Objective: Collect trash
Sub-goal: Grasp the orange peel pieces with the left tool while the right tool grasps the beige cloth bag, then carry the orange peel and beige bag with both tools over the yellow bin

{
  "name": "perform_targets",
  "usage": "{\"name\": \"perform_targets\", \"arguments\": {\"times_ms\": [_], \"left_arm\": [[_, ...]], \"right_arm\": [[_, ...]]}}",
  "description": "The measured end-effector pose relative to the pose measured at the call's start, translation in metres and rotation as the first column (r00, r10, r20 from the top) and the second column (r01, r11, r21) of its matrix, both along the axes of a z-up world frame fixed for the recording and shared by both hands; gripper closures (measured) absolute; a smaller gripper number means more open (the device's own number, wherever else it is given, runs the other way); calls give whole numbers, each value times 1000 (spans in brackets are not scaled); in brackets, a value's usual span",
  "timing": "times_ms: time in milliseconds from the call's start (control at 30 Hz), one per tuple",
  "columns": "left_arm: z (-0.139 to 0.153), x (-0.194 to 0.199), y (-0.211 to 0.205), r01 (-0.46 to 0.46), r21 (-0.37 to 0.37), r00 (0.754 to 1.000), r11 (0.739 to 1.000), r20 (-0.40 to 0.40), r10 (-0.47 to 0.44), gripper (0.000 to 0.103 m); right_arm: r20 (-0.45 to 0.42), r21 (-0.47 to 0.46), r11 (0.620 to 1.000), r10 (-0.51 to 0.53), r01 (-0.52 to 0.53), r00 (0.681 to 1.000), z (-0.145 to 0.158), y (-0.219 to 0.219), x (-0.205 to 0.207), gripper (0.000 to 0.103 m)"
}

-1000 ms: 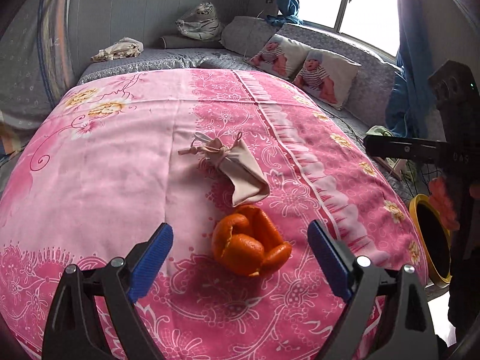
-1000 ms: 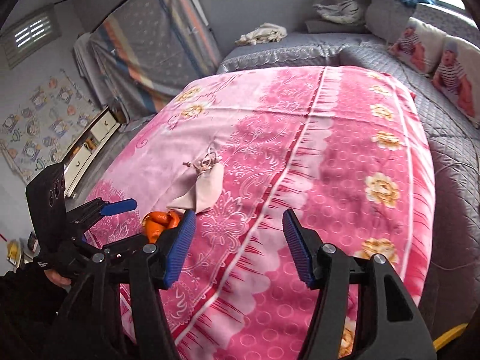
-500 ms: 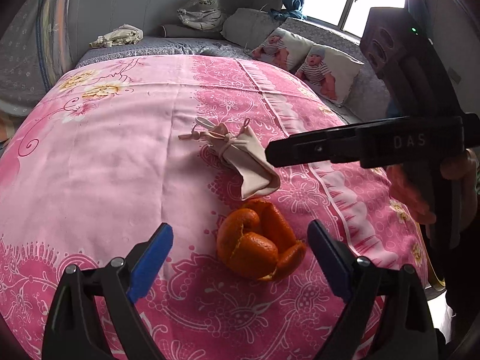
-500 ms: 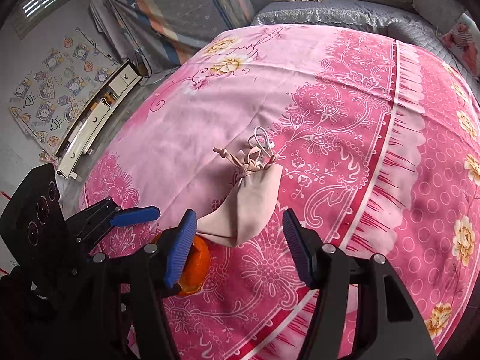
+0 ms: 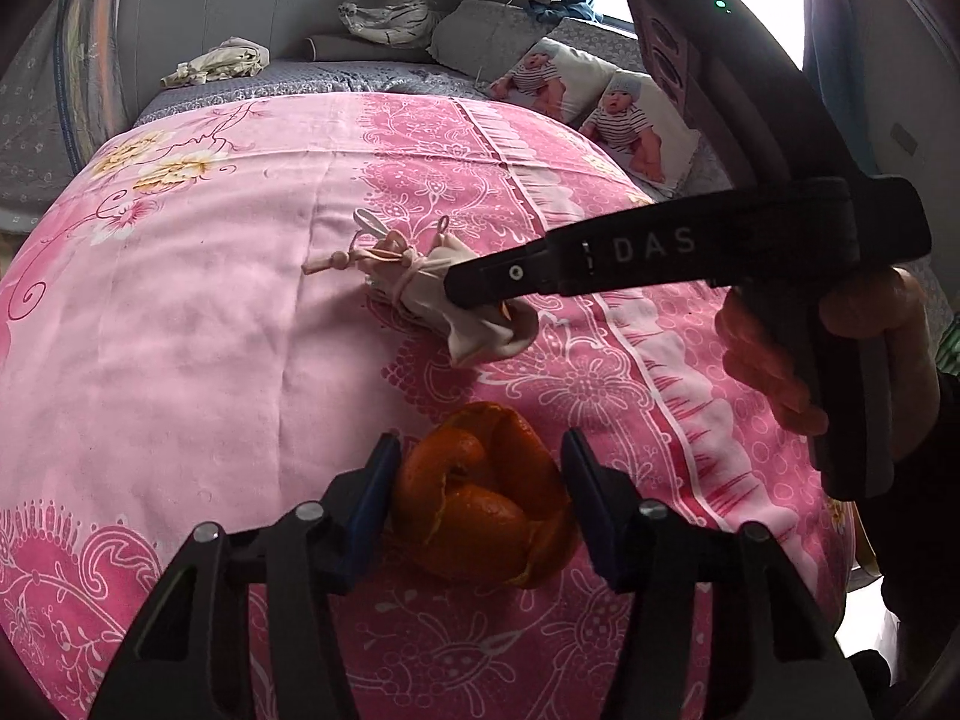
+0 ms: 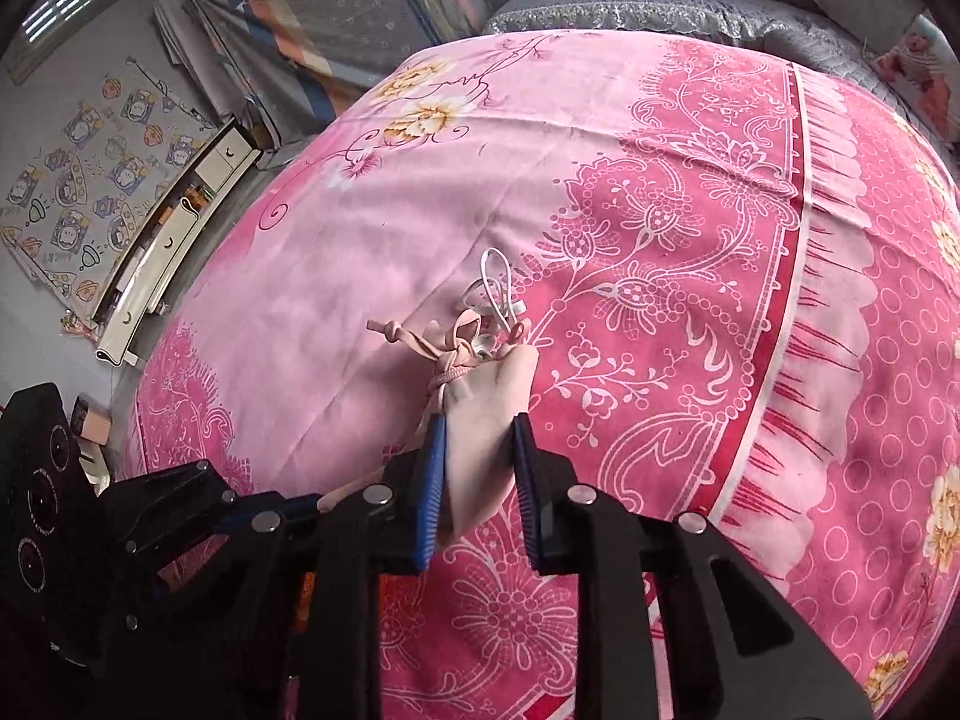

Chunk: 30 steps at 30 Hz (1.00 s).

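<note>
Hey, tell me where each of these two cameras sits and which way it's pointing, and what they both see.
Left wrist view: sits on the left claw, looking forward over the pink bedspread toward the window; its blue pads flank the orange peel; the right claw's body and the holding hand cross in from the right.
Right wrist view: sits on the right claw, looking across the bed toward a drawer unit; its pads squeeze the beige drawstring pouch; the left claw shows lower left.
Shared: pouch, bedspread, each other's claw.
</note>
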State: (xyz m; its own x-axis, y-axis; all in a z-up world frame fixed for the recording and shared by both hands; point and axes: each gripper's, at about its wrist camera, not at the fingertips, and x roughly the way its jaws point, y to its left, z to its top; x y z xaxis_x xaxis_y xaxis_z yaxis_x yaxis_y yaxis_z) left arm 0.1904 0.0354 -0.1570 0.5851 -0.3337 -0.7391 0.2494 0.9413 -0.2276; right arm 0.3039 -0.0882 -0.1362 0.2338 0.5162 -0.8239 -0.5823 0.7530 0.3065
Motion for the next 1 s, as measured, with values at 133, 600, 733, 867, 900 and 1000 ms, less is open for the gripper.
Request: {"name": "perform_targets", "arguments": {"times_ms": [133, 600, 733, 867, 900, 1000], "left_arm": [[2, -1, -3, -8, 18, 1000, 1000, 13, 8, 64], [11, -9, 0, -21, -8, 1000, 1000, 18, 21, 75], [16, -13, 0, -16, -7, 999, 1000, 32, 17, 76], [27, -19, -2, -13, -10, 998, 1000, 68, 14, 77], [30, -21, -3, -12, -9, 997, 1000, 79, 13, 77], [43, -26, -10, -7, -9, 993, 1000, 116, 8, 78]], "right_arm": [[46, -10, 999, -37, 37, 998, 5, -2, 6, 88], [141, 123, 950, -302, 286, 943, 54, -106, 9, 89], [157, 162, 933, -346, 322, 925, 65, -134, -10, 89], [169, 186, 922, -371, 340, 913, 72, -156, -33, 89], [168, 194, 919, -376, 344, 911, 73, -160, -40, 89], [171, 216, 910, -391, 353, 904, 76, -173, -59, 89]]}}
